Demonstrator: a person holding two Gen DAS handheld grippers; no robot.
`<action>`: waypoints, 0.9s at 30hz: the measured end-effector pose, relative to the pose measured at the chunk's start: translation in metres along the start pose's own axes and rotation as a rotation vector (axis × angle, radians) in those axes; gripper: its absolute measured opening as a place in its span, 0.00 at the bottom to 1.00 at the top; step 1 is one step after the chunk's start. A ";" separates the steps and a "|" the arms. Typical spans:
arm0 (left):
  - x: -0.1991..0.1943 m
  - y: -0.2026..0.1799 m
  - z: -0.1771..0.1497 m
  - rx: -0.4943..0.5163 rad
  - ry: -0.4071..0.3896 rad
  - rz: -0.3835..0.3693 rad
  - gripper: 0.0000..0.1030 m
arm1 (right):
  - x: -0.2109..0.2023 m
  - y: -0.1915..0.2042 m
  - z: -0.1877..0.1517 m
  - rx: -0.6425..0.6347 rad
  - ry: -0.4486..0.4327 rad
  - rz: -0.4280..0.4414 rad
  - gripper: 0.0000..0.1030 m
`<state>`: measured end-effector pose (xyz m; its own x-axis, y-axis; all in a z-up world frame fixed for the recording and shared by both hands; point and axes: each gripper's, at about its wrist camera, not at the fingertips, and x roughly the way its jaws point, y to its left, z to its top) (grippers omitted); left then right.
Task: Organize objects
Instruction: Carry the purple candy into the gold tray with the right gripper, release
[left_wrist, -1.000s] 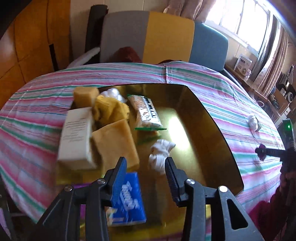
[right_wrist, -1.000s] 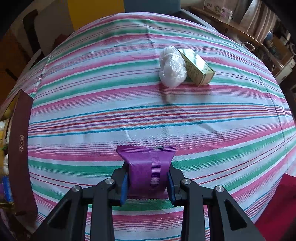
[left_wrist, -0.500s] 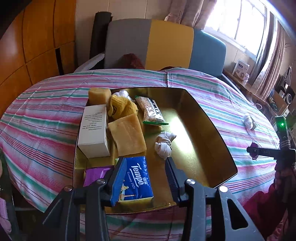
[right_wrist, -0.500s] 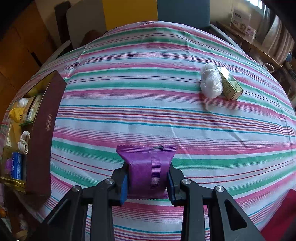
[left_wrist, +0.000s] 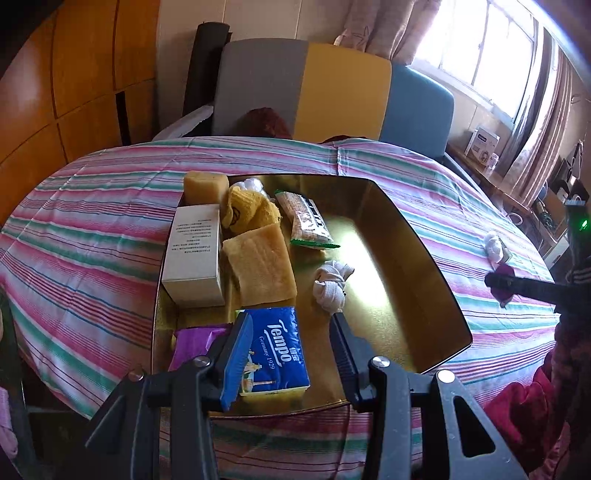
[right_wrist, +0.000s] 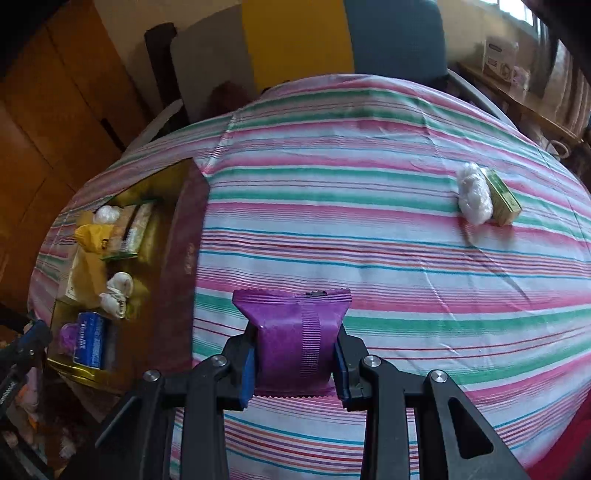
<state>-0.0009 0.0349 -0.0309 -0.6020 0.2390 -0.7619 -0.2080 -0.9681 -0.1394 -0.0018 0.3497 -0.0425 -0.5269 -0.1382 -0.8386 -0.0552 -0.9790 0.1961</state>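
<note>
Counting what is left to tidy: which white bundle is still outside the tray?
The white bundle beside the green box on the striped cloth; the two others lie inside the gold tray.

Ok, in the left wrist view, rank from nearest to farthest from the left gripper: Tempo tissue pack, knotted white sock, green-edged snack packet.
From the left gripper:
1. Tempo tissue pack, between the open fingers.
2. Knotted white sock, just beyond, mid-tray.
3. Green-edged snack packet, farther back in the tray.

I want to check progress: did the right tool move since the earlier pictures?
Yes. The right tool, shut on the purple packet, has swung left: the gold box now shows more fully at the left.
</note>
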 end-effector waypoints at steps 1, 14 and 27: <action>0.000 0.001 0.000 -0.002 0.000 -0.001 0.42 | -0.002 0.011 0.003 -0.020 -0.009 0.016 0.33; -0.012 0.062 -0.001 -0.138 -0.037 0.067 0.42 | 0.034 0.157 0.000 -0.256 0.071 0.212 0.33; -0.006 0.081 -0.011 -0.164 -0.005 0.095 0.42 | 0.091 0.196 -0.035 -0.296 0.221 0.263 0.50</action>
<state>-0.0060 -0.0459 -0.0448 -0.6170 0.1457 -0.7734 -0.0217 -0.9855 -0.1683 -0.0304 0.1401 -0.0984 -0.2954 -0.3853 -0.8742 0.3183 -0.9025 0.2902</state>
